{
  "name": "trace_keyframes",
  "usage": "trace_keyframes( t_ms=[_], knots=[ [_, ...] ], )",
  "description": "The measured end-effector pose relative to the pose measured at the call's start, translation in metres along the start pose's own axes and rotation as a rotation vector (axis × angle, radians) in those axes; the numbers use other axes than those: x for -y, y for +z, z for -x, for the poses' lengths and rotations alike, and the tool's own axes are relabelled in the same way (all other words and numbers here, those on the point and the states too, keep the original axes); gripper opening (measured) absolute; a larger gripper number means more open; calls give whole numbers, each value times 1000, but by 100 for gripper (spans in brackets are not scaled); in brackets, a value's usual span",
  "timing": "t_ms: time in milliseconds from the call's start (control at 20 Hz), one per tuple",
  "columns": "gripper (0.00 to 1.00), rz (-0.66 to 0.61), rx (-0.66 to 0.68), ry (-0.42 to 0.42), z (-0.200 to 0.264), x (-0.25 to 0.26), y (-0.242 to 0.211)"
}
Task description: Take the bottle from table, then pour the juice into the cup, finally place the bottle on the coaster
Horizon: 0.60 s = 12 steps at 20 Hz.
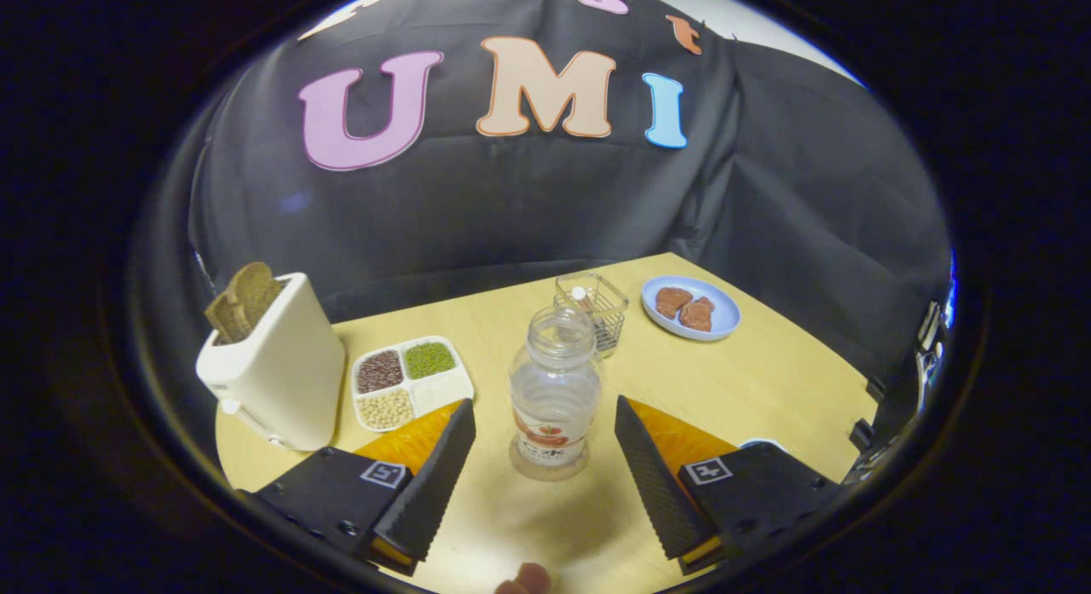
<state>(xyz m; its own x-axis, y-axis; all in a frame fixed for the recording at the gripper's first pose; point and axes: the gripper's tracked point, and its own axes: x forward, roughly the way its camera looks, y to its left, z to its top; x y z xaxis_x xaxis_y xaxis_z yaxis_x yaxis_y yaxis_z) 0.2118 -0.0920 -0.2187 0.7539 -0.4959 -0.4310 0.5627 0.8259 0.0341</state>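
Above the table (767, 381), the tool (545, 462) is angled downward, spread wide, gripping nothing, the bottle (554, 389) upright between its fingers.

Bottle (555, 388) seen upright on table (767, 389), uncapped, approx. centred between spread fingers of gripper (545, 458); no contact. Beyond bottle: wire basket (594, 308), plate (692, 308) w/ meat. Left of bottle: sectioned tray (411, 381), toaster (273, 368).

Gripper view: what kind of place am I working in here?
Likely a staged kitchen-table booth: a wooden table against black cloth, with a toaster and a plate of meat. The open gripper flanks the bottle.
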Motion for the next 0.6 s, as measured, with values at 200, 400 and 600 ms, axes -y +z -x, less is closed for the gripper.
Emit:
trace_keyframes(
  t_ms=[200, 400, 600],
  knots=[
    [100, 42, 41, 66, 37, 5, 30],
    [100, 3, 112, 190, 78, 8, 71],
    [100, -18, 161, 245, 113, 35, 97]
  ],
)
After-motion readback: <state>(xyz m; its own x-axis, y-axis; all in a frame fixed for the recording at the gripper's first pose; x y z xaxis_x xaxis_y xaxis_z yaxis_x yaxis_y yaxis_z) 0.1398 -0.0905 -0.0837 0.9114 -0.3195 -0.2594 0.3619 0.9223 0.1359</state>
